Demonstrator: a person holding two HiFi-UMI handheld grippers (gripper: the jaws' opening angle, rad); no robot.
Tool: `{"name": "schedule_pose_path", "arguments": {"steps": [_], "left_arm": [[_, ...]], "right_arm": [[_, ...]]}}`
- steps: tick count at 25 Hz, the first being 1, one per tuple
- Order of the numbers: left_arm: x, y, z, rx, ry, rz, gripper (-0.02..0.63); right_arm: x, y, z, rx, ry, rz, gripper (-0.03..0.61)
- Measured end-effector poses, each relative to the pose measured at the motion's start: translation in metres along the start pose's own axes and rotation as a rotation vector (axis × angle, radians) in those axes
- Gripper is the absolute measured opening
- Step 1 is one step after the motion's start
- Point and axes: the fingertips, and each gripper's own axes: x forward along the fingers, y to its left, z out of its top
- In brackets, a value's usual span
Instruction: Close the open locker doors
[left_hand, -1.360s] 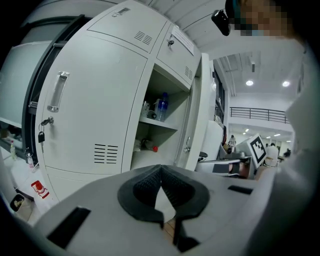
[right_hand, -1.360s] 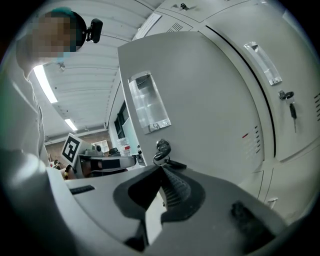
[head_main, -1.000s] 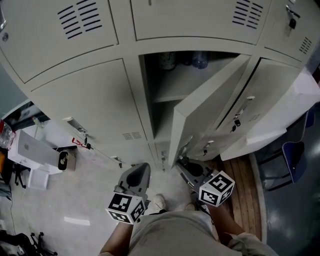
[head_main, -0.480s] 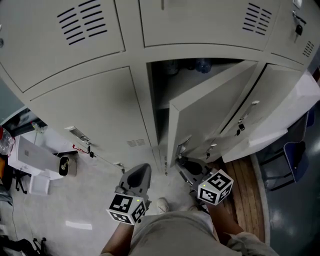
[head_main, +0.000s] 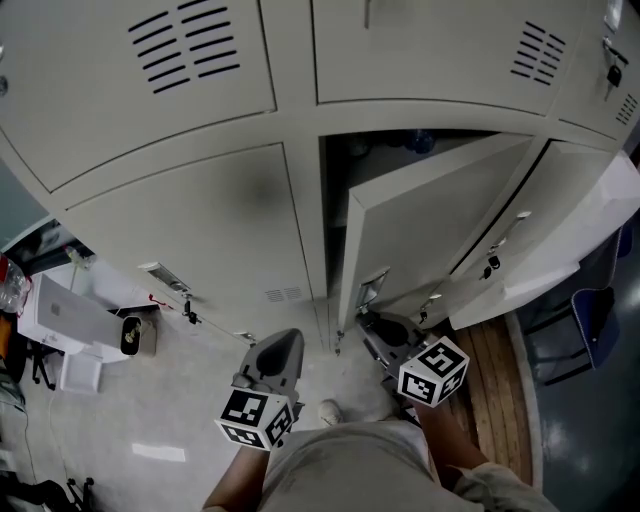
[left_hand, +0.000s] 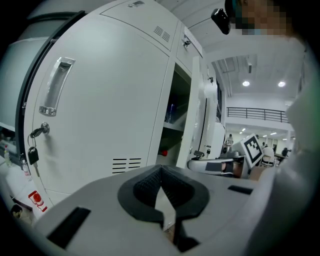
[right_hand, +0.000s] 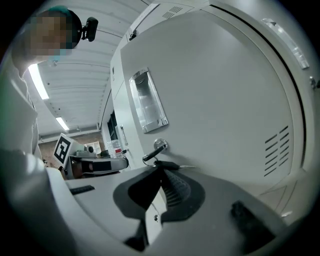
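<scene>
The middle locker door (head_main: 430, 225) in the lower row stands partly open, its free edge swung out toward me. My right gripper (head_main: 383, 330) is shut and empty, with its tip at the door's lower edge beside the lock (head_main: 372, 291). In the right gripper view its tip (right_hand: 161, 171) sits just below the key (right_hand: 156, 148) and the recessed handle (right_hand: 147, 102). My left gripper (head_main: 277, 355) hangs shut and empty before the closed left door (head_main: 190, 230); its own view shows its tip (left_hand: 160, 170), that door's handle (left_hand: 55, 87) and the dark open compartment (left_hand: 175, 115). A second door (head_main: 560, 240) stands open at the right.
Bottles (head_main: 420, 143) stand on the shelf inside the open compartment. A white box (head_main: 65, 310) with loose items sits on the floor at left. At the right are a wooden floor strip (head_main: 495, 370) and a blue chair (head_main: 595, 320). My shoe (head_main: 335, 410) is below the grippers.
The middle door has swung further toward the cabinet, narrowing the dark opening, with the right gripper following at its lower edge. The left gripper has barely moved.
</scene>
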Motion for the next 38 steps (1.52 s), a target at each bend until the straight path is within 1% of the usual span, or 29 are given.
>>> {"name": "schedule_pose_path", "arguments": {"steps": [15, 28, 38], "left_arm": [[0.005, 0.023, 0.009, -0.001, -0.012, -0.011, 0.015], [0.002, 0.044, 0.014, -0.007, -0.024, 0.019, 0.015], [0.003, 0.056, 0.013, -0.015, -0.019, 0.027, 0.015]], "right_arm": [[0.026, -0.012, 0.007, 0.004, 0.003, -0.019, 0.028], [0.049, -0.024, 0.011, -0.002, 0.016, -0.031, 0.028], [0.062, -0.033, 0.013, -0.002, 0.019, -0.038, 0.028]]}}
